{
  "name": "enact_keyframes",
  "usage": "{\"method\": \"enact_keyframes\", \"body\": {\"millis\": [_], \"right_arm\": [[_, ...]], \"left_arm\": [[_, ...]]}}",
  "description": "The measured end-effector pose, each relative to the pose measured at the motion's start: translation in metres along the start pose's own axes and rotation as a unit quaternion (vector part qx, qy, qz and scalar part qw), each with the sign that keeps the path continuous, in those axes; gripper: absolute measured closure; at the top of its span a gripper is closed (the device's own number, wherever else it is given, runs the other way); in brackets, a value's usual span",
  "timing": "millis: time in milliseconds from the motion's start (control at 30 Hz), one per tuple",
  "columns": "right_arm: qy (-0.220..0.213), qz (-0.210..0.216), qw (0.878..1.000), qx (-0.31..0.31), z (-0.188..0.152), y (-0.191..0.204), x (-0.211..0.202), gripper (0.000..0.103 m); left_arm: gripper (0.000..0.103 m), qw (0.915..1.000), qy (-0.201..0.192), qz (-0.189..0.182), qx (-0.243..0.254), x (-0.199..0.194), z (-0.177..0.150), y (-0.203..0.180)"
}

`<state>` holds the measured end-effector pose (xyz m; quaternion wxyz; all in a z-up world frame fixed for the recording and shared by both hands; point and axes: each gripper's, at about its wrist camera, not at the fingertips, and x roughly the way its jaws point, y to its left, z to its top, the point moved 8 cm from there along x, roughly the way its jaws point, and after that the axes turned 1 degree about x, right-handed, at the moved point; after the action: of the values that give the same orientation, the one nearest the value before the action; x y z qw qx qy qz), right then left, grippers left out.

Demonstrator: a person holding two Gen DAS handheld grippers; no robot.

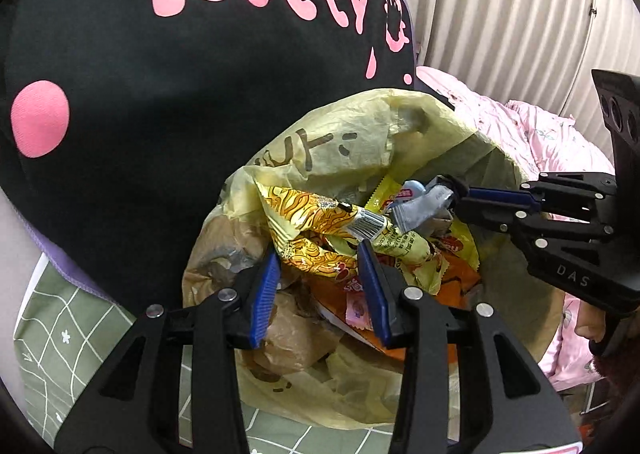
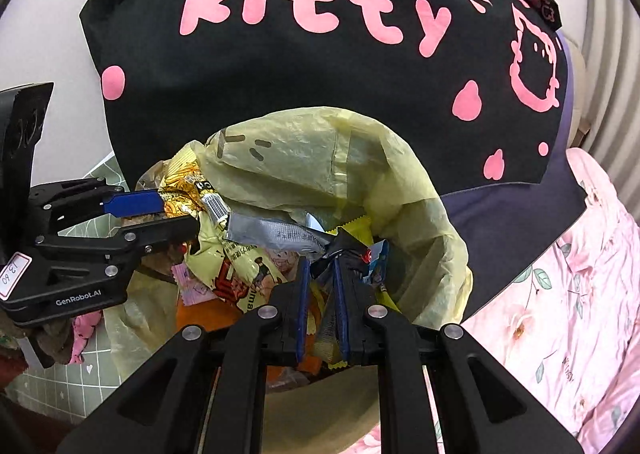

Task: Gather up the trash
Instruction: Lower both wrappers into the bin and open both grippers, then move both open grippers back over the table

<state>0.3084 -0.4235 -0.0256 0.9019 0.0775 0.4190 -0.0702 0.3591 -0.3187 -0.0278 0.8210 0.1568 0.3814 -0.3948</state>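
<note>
A yellow plastic trash bag (image 1: 352, 142) lies open on the bed, full of snack wrappers; it also shows in the right wrist view (image 2: 320, 158). My left gripper (image 1: 320, 278) is open, its blue pads either side of a yellow noodle wrapper (image 1: 320, 214) at the bag's mouth. In the right wrist view it (image 2: 176, 210) comes in from the left. My right gripper (image 2: 320, 286) is shut on a silver-grey wrapper (image 2: 276, 234) over the bag. In the left wrist view it (image 1: 456, 194) enters from the right with that wrapper (image 1: 420, 206).
A black pillow with pink "Kitty" lettering (image 1: 180, 74) stands right behind the bag, also in the right wrist view (image 2: 320, 54). A pink floral quilt (image 2: 560, 294) lies to the right. A green checked sheet (image 1: 72, 318) lies to the left. A ribbed wall (image 1: 500, 14) is behind.
</note>
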Motion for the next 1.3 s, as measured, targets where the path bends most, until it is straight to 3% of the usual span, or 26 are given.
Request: {"method": "enact_keyframes", "body": {"millis": [700, 933, 967, 1033, 1067, 1200, 1300], "right_arm": [[-0.017, -0.02, 1.0, 0.006, 0.006, 0.009, -0.015, 0.09], [-0.022, -0.024, 0.999, 0.017, 0.003, 0.01, -0.018, 0.089], [-0.023, -0.025, 0.999, 0.018, 0.003, 0.009, -0.018, 0.088], [-0.027, -0.03, 0.999, 0.022, 0.004, 0.008, -0.019, 0.072], [-0.032, -0.031, 0.999, 0.025, 0.004, 0.008, -0.021, 0.069], [-0.041, -0.044, 0.998, 0.03, 0.004, 0.008, -0.027, 0.064], [-0.052, -0.041, 0.997, 0.031, 0.007, 0.012, -0.033, 0.061]], "left_arm": [[0.065, 0.9997, -0.002, -0.024, -0.001, -0.016, -0.001, 0.008], [0.061, 0.9992, -0.011, -0.038, -0.004, -0.024, 0.0, 0.011], [0.057, 0.9991, -0.011, -0.041, -0.005, -0.026, 0.0, 0.011], [0.051, 0.999, -0.017, -0.04, -0.01, -0.032, -0.001, 0.013], [0.047, 0.9988, -0.023, -0.04, -0.014, -0.037, -0.001, 0.015], [0.042, 0.9977, -0.042, -0.043, -0.032, -0.056, -0.001, 0.023], [0.042, 0.9968, -0.057, -0.023, -0.05, -0.074, -0.006, 0.038]]}}
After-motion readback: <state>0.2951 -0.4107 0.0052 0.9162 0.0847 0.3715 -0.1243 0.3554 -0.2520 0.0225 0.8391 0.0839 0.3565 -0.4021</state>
